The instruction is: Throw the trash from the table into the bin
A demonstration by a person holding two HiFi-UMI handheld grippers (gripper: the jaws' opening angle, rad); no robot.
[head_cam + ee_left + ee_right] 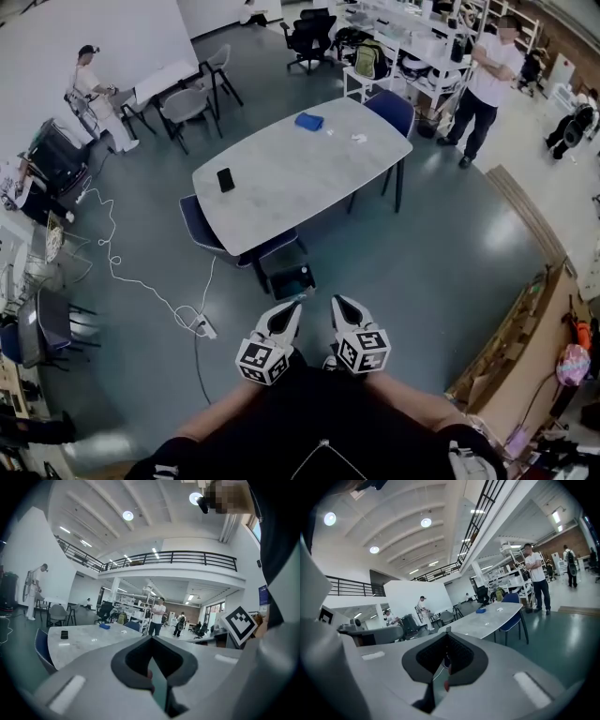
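Observation:
A grey-white table stands a few steps ahead of me. On its far end lie a blue object and a small white crumpled scrap; a black phone lies nearer the left edge. A small black bin sits on the floor at the table's near end. My left gripper and right gripper are held side by side close to my body, above the floor short of the bin. Both are shut with nothing between the jaws. The left gripper view shows the table and the phone; the right gripper view shows the table and the blue object.
Blue chairs are tucked at the table. A white cable and power strip lie on the floor to my left. A person in white stands at the back right, another at the back left. Wooden shelving runs along my right.

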